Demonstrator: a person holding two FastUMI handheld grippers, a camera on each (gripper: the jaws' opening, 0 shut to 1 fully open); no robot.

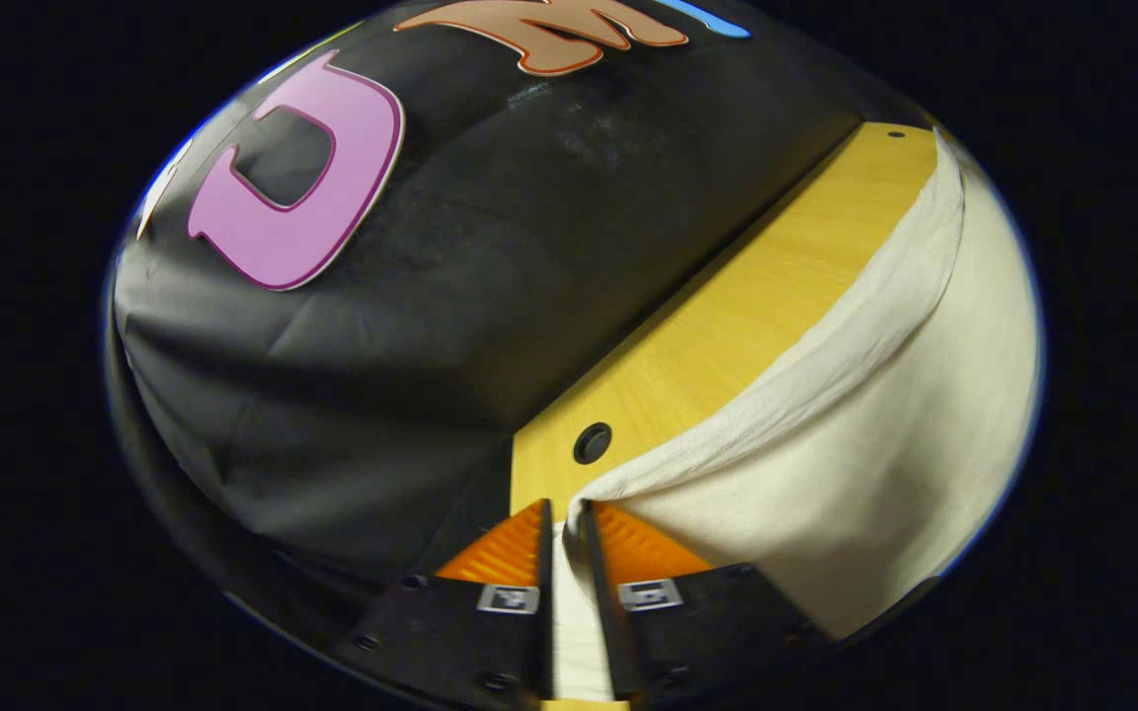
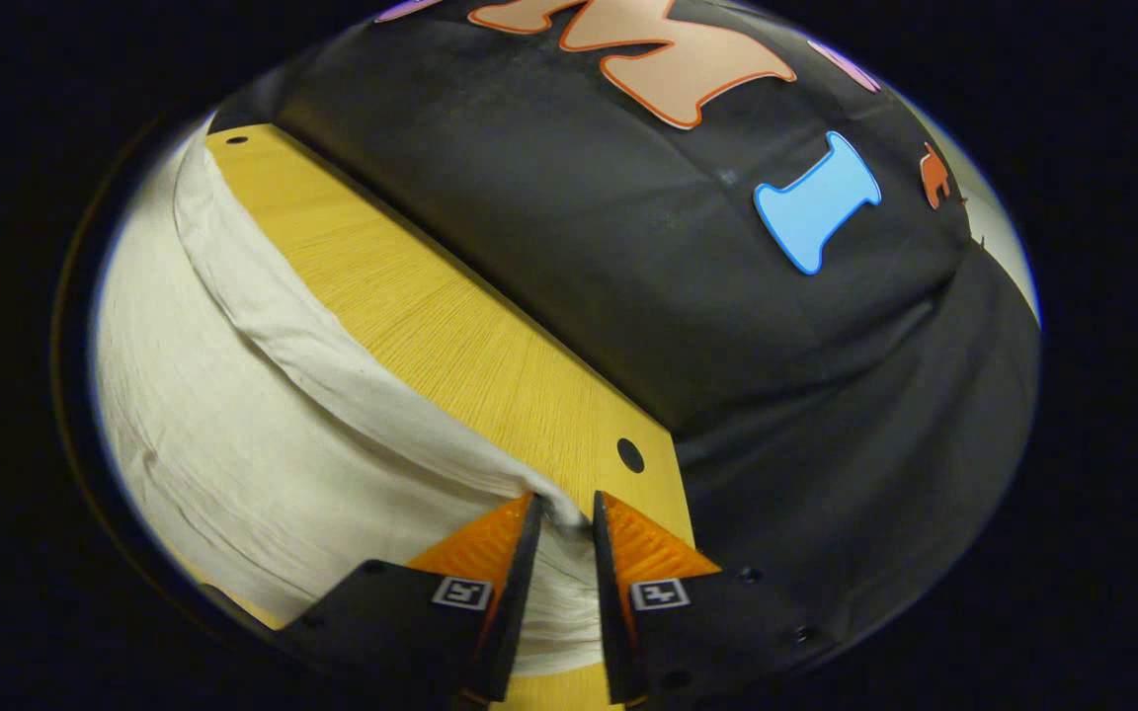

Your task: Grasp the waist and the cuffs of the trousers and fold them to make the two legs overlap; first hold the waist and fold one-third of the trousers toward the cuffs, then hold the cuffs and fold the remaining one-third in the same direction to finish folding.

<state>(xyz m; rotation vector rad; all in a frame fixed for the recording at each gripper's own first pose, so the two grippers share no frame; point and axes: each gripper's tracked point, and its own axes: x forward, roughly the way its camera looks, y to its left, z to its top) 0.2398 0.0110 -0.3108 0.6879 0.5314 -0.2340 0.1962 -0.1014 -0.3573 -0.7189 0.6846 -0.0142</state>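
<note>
While both tools sit low over the wooden table (image 1: 727,316), we note the left gripper (image 1: 563,513) closed to a narrow gap, pinching an edge of the white trousers (image 1: 875,434) between its fingers. The right gripper (image 2: 563,513) likewise clamps a bunched edge. Beyond the tips, the raised, rolled hem arcs away across the tabletop toward the black cloth wall (image 2: 628,247).

No readable text anywhere; the small square markers (image 1: 508,597) on the tongs carry only coded patterns
</note>
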